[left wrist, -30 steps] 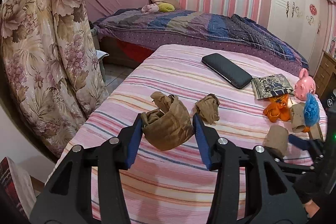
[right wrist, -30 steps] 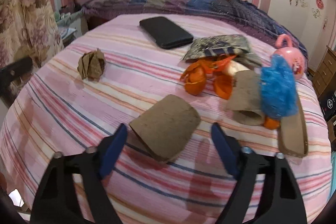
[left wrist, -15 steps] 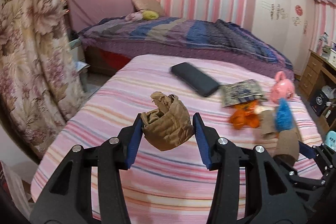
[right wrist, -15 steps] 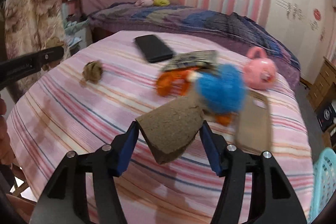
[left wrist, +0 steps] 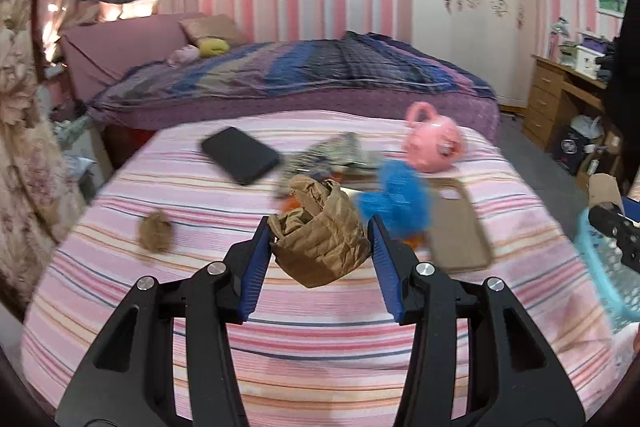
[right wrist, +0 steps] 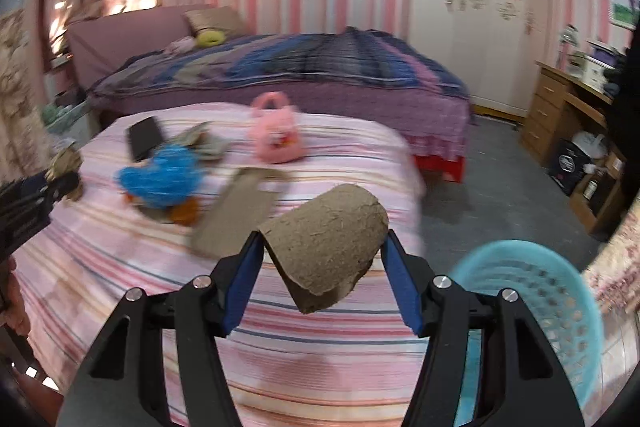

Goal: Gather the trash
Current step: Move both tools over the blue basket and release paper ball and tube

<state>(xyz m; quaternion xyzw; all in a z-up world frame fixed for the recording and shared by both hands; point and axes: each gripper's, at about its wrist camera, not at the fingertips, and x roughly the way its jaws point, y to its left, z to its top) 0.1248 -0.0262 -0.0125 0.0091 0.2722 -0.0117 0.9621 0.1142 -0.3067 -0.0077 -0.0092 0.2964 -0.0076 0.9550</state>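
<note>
A bed with a pink striped sheet (left wrist: 320,327) fills both wrist views, with a pale blue perforated plastic basket (right wrist: 532,291) on the floor just off its right edge. Scattered toward the far side of the bed lie a black phone (left wrist: 239,155), a pink toy handbag (left wrist: 434,143), a fluffy blue toy (left wrist: 396,199) and a flat brown phone case (left wrist: 456,227).

Compared with a second ago, both grippers have lifted their loads off the sheet and swung toward the right edge; the basket has come into view, so dropping the trash looks like the next step.

The right gripper (right wrist: 322,267) has just been closing and its fingers are now about half open, clamped on a flattened grey-brown cardboard tube (right wrist: 328,247). The tube's long axis runs from near left up to far right, its torn end pointing down toward the camera.

The left gripper (left wrist: 320,247), fingers also half open, grips a crumpled brown paper bag (left wrist: 320,239), mouth facing up and left.

One small brown paper wad (left wrist: 155,235) remains near the bed's left edge.
</note>
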